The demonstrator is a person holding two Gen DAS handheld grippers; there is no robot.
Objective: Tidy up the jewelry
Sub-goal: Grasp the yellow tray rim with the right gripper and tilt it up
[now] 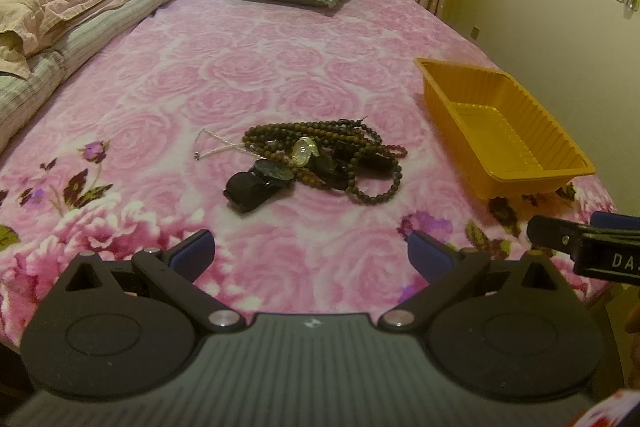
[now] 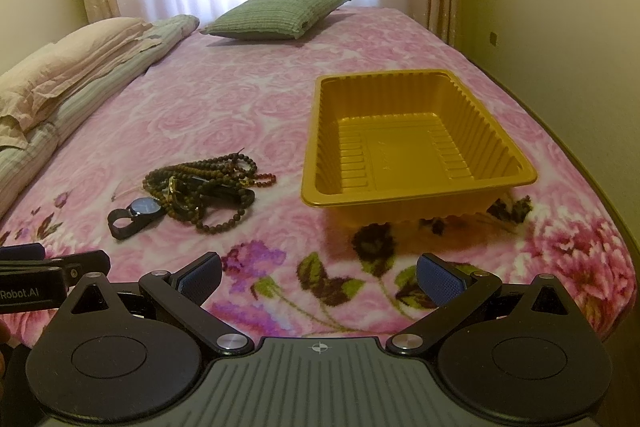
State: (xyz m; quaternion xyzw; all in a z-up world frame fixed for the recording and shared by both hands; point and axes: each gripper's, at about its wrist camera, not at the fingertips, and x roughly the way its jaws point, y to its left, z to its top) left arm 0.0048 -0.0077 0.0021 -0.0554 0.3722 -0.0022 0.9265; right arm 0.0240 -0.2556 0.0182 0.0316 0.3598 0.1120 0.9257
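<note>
- Left wrist view: the jewelry pile (image 1: pixel 320 159), bead strands tangled with a gold watch (image 1: pixel 303 151) and a black watch (image 1: pixel 260 183), lies mid-bed on the rose blanket (image 1: pixel 240 75), apparently dumped together for sorting.
- Just right of it sits the yellow tray (image 2: pixel 320 147), empty, likely the destination.
- Left gripper (image 1: pixel 312 255) and right gripper (image 2: pixel 319 277) hover near the bed's edge, fingers spread, grasping nothing.

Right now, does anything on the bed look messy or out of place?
Yes. The jewelry lies in one tangled heap on the blanket: bead strands knotted over two watches, a thin chain trailing out. The yellow tray beside it sits empty. Nothing looks broken.
</note>
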